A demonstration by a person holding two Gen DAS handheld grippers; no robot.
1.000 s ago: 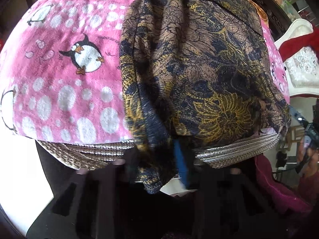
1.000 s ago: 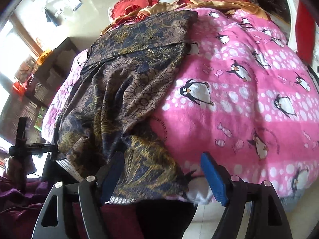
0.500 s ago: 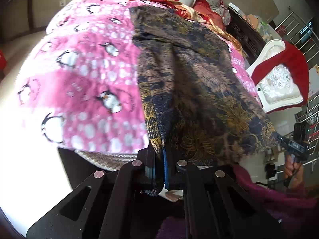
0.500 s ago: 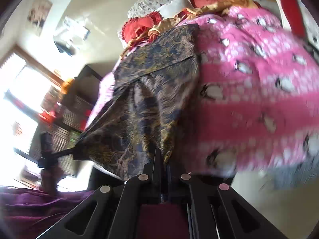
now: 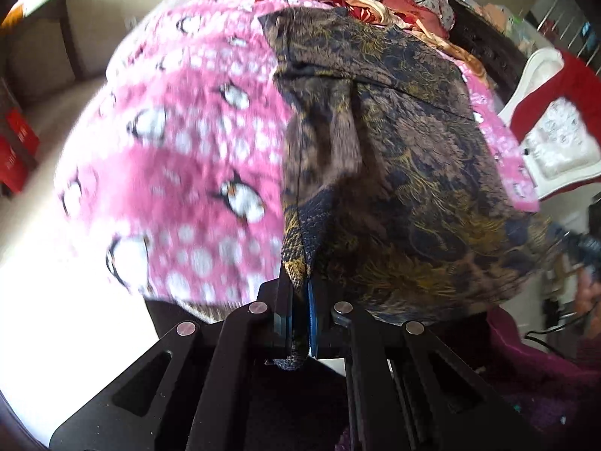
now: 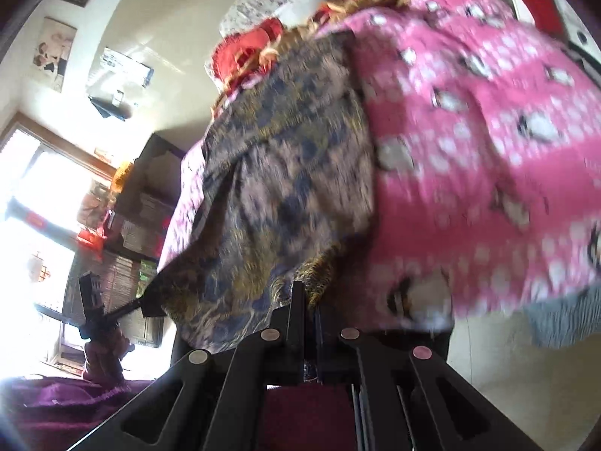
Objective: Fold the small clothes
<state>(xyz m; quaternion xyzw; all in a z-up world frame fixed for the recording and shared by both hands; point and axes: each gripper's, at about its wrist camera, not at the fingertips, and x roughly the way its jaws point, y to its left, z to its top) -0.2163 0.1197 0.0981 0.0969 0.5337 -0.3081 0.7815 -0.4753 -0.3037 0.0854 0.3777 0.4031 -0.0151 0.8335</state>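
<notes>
Lifted higher, floral patterned garment (image 5: 413, 158), both hand-held grippers (image 5: 299, 293) (image 6: 306, 300) clamped on its hem, fleecy penguin blanket (image 5: 180, 158) beneath

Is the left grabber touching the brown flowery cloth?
Touching. The left wrist view shows the left gripper shut on the brown flowery cloth, a corner of fabric pinched between its fingers.

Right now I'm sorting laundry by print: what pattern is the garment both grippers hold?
Dark navy-and-brown garment with golden floral print; clearest in the left wrist view.

Right tool (image 6: 305, 302), open 1 s ago, now clamped on patterned garment (image 6: 285, 173) hem, left tool (image 5: 300, 300) & garment edge lifted higher off bed.
</notes>
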